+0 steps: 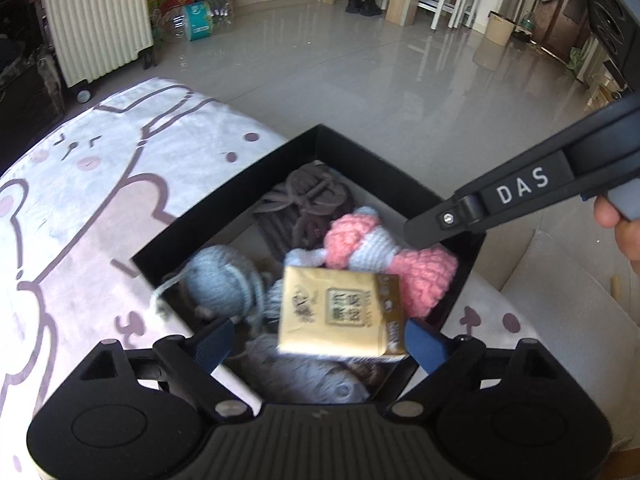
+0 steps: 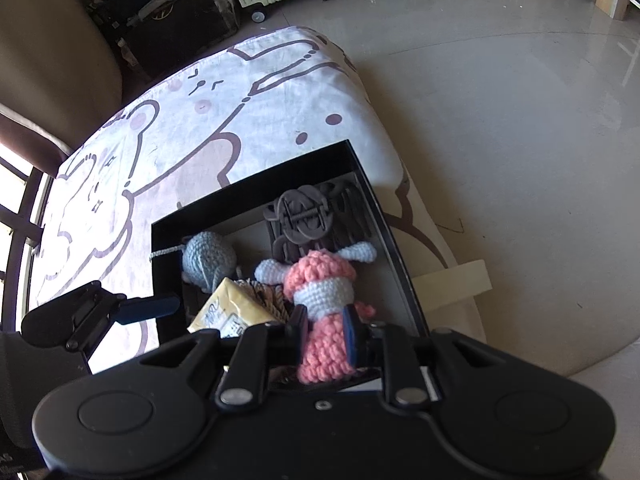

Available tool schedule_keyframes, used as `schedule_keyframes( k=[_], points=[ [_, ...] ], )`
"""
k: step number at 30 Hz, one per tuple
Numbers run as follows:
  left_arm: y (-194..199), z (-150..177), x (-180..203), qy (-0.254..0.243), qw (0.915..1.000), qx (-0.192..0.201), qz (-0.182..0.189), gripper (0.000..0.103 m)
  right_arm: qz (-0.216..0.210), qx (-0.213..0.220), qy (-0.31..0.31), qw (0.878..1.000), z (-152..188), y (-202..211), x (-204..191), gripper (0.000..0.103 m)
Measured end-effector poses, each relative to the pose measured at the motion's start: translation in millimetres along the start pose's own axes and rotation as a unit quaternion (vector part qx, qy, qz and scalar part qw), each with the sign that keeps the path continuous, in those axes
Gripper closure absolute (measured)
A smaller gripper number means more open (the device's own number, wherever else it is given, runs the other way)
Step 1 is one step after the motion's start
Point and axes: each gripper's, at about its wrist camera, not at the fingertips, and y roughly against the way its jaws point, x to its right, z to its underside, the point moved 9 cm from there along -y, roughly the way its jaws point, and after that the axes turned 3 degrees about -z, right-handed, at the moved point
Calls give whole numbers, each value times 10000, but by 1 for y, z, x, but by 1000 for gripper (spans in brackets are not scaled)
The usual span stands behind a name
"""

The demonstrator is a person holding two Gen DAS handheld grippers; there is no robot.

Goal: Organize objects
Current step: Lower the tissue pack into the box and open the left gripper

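A black box (image 1: 320,140) (image 2: 256,188) stands on a cartoon-print cloth. In it lie a brown hair claw (image 1: 316,196) (image 2: 302,212), a blue crochet ball (image 1: 220,284) (image 2: 208,258) and a pink-and-white crochet doll (image 1: 372,244) (image 2: 324,296). My left gripper (image 1: 316,342) is open over the box; a yellow tissue pack (image 1: 340,316) (image 2: 232,308), blurred, sits between its fingers without touching them. My right gripper (image 2: 326,336) is shut on the doll's pink lower part, inside the box.
The cloth (image 1: 100,200) (image 2: 160,140) covers a low table. Beyond its edge is grey tiled floor (image 1: 360,60). A white suitcase (image 1: 96,20) and bottles stand at the far left. The right gripper's body (image 1: 520,188) crosses the left view.
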Motion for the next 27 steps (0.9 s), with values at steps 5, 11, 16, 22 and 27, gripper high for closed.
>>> schedule_keyframes(
  k=[5, 11, 16, 22, 27],
  points=[
    [10, -1, -8, 152, 9999, 68, 18, 11, -63, 80, 101, 9999, -2, -3, -10, 83],
    [19, 1, -26, 257, 9990, 137, -331, 11, 40, 86, 335, 9994, 0, -15, -20, 83],
    [19, 13, -47, 348, 9967, -41, -736, 11, 262, -168, 529, 9981, 8, -26, -23, 82],
    [11, 17, -52, 261, 9928, -229, -1144, 11, 305, -366, 779, 9958, 15, -26, -28, 82],
    [4, 10, -52, 426, 9898, -241, -1341, 11, 266, -451, 883, 9947, 19, -26, -33, 82]
  ],
)
